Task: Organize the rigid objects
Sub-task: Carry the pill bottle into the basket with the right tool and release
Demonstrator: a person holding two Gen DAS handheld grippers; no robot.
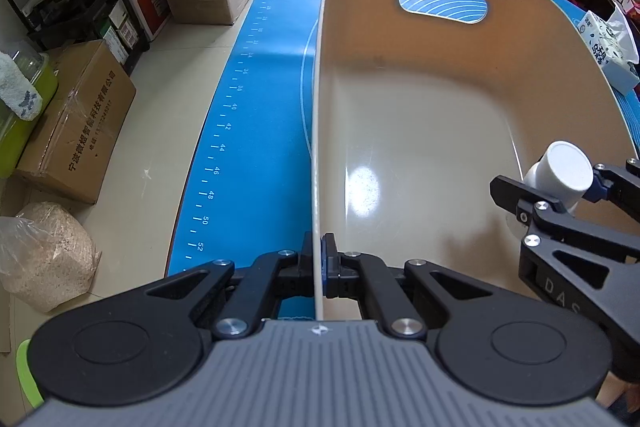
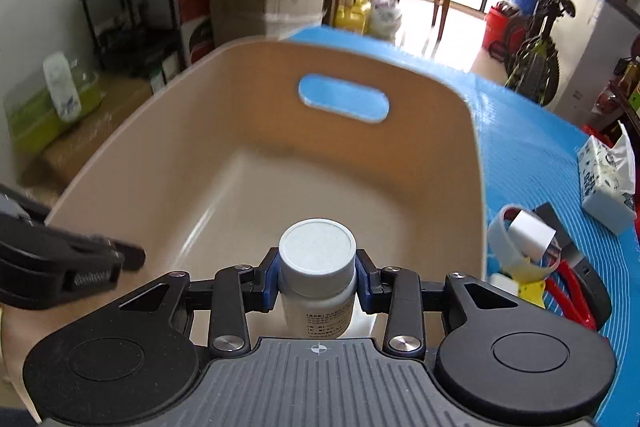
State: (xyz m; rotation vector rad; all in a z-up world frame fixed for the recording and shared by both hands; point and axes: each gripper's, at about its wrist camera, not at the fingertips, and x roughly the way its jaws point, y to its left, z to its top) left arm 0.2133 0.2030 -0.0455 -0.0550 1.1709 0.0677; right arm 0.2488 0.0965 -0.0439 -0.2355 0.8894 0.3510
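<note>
Two grippers are busy: your left gripper [image 1: 319, 259] pinches the thin side wall of the big beige plastic tub [image 1: 420, 155], and your right gripper [image 2: 317, 277] squeezes the small white pill bottle [image 2: 317, 267] over it, above the blue mat [image 1: 260, 107].

The white bottle's [image 2: 318, 279] base is hidden behind the right gripper's [image 2: 318, 281] body, its label print too small to read. In the left wrist view the tissue pack [image 1: 612, 47] is cut by the right edge. Far shelves [image 2: 132, 19] blur.
</note>
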